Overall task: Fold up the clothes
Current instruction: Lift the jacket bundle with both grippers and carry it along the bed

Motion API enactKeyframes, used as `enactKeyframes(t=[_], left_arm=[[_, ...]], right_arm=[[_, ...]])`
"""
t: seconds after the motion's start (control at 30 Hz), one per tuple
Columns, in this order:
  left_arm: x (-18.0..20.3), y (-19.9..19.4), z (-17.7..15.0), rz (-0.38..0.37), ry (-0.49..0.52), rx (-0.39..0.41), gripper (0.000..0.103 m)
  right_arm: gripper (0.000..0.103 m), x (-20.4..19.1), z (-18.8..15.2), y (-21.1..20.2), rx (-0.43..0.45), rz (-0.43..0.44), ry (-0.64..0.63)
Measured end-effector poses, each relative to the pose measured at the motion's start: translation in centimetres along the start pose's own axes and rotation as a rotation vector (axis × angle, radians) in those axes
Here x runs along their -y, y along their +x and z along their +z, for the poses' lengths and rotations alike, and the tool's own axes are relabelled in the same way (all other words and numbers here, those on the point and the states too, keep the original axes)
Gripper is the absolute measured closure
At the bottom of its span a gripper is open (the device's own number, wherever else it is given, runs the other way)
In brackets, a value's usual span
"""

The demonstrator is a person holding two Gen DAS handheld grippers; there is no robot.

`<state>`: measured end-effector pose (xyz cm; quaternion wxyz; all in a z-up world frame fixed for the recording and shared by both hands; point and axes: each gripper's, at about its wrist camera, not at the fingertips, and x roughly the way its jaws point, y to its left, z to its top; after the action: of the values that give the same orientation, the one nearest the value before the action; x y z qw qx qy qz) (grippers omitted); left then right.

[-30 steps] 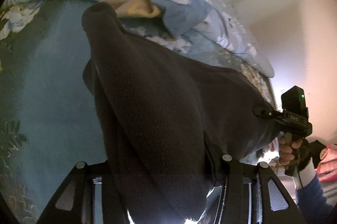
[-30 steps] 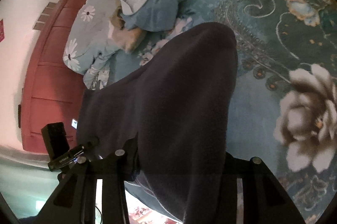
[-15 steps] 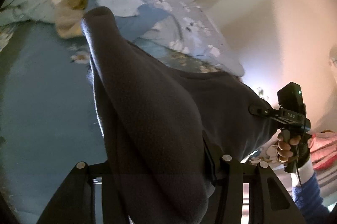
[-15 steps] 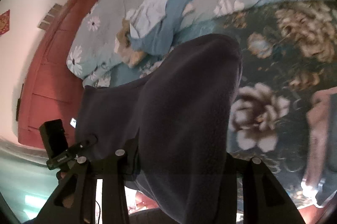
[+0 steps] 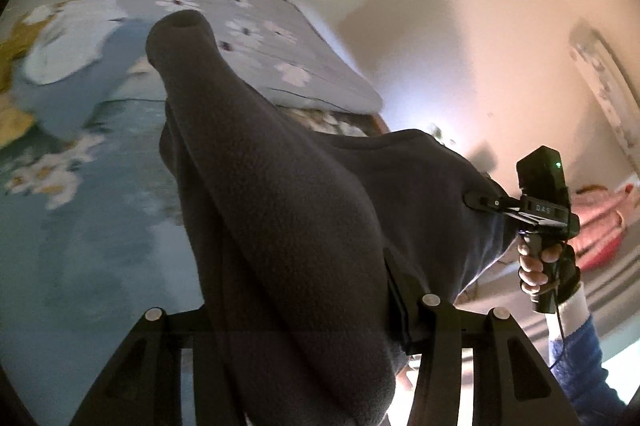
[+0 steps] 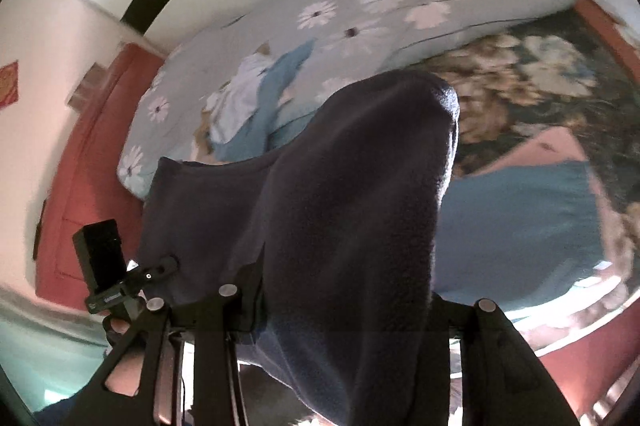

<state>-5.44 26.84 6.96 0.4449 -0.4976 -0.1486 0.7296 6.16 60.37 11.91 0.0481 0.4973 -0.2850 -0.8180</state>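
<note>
Because a garment can only be squared up for folding once it hangs free, the dark fleece garment is held aloft above the bed, stretched between the two grippers like a line of washing: the left gripper is clenched on one end of it, and the right gripper pinches the other end, with a hand wrapped round its grip. From the right wrist view the same holds in mirror, the right gripper clamped on fleece that fills its jaws and the left gripper biting the far corner. A tube of the fabric, seemingly a sleeve or leg with an open cuff, juts out over the bed from each grip. Judging by this, the step is a lift and spread before laying the piece flat. Over the bed there is plenty of air; on the bed, a heap of light blue and yellow clothes lies toward the flowered quilt, and a folded blue piece sits on the dark floral cover, so the open teal stretch beneath the garment looks the likeliest landing place.
</note>
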Motion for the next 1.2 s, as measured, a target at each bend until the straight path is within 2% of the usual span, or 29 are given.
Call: enactKeyframes(t=[0.17,0.3,0.5,0.7,0.8,0.97,1.1,1.2], left_arm=[[4.5,5.9,1.4,-0.065,0.020,-0.052,0.052],[7.3,9.9,2.2,-0.080,0.014,-0.062,0.052],[10.8,13.8,1.2,-0.083,0.047,-0.049,0.052],[12.4,17.2,1.4,-0.137,0.048,-0.025,0.052],[12.3,18.2,0.9,-0.145,0.047,-0.034,0.051],[9.1,21.5,-1.1,-0.093,-0.028,-0.133,0.049],[7.3,23.5,-2.6,-0.080,-0.081,-0.189,0.046],[7.7,24.0,-2.7,-0.083,-0.057,-0.192,0.045]], right_arm=[[0.059,5.4,0.4,-4.4,0.010,-0.055,0.023],[0.059,9.2,1.3,-6.8,0.022,-0.097,0.039],[0.059,13.9,3.1,-8.2,0.017,-0.107,0.040],[0.059,17.8,4.6,-8.4,0.007,-0.092,0.038],[0.059,20.2,5.0,-7.7,0.006,-0.070,0.050],[0.058,25.7,3.2,-4.0,-0.052,-0.055,0.157],[0.056,29.2,1.3,-2.4,-0.035,-0.004,0.236],[0.056,30.7,0.3,-2.2,-0.017,0.015,0.271]])
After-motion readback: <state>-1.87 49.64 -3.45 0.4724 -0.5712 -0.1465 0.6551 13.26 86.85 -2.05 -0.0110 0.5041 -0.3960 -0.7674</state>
